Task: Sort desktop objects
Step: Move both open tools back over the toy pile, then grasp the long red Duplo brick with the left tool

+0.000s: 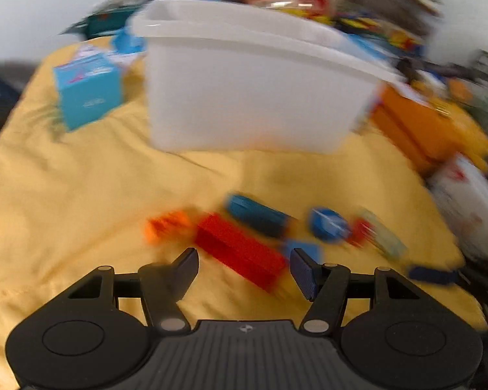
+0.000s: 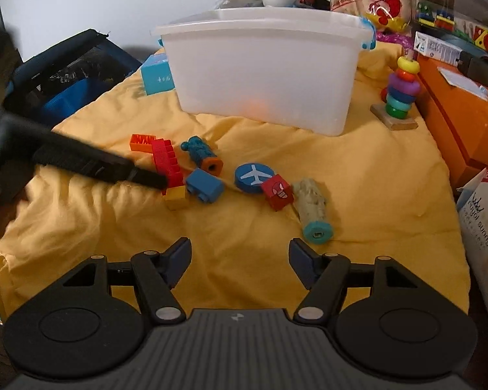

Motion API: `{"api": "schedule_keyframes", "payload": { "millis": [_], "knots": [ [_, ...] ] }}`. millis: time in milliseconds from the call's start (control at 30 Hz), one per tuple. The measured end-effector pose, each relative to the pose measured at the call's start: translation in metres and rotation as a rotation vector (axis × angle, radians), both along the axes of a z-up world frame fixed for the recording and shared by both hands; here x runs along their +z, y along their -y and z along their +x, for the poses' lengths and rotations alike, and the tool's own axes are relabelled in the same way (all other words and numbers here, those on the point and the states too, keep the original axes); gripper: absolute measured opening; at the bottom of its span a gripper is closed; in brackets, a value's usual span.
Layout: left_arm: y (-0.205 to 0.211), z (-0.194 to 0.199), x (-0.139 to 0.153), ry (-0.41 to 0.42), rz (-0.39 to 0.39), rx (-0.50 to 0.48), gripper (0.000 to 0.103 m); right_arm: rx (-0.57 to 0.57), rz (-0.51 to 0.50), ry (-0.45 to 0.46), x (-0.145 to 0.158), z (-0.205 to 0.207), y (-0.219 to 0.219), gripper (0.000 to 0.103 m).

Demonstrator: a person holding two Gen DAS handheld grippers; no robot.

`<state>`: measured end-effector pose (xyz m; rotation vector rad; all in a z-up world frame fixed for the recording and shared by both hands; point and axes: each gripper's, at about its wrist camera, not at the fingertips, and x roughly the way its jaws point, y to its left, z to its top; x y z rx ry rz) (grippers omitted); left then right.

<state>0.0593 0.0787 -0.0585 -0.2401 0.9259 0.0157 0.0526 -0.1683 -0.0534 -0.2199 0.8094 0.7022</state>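
While both jaws gape, left gripper (image 1: 244,268) at long studded red brick (image 2: 169,164), right gripper (image 2: 240,261) idle.

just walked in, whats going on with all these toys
A person is sorting toys on a yellow cloth. The left tool, open, is closing in on the long red plastic building block, not yet gripped. The right tool hangs open and empty. The white plastic bin waits behind.
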Motion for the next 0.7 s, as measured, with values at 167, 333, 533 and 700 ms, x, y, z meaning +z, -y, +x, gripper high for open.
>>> {"api": "schedule_keyframes", "payload": {
  "millis": [167,333,533,700],
  "knots": [
    [-0.013,0.019,-0.016,-0.040,-0.084,0.058,0.059,0.004,-0.013,0.027,-0.001,-0.007,0.001,0.070],
    [-0.014,0.014,-0.016,-0.039,-0.075,-0.017,0.055,0.008,-0.020,0.033,-0.004,-0.009,0.001,0.070],
    [-0.025,-0.018,-0.012,-0.094,-0.396,-0.212,0.055,0.009,-0.024,0.056,-0.002,-0.007,-0.003,0.070],
    [-0.005,-0.038,-0.028,-0.097,-0.327,-0.359,0.056,0.035,-0.012,0.064,-0.003,-0.002,-0.009,0.070]
  ]
}}
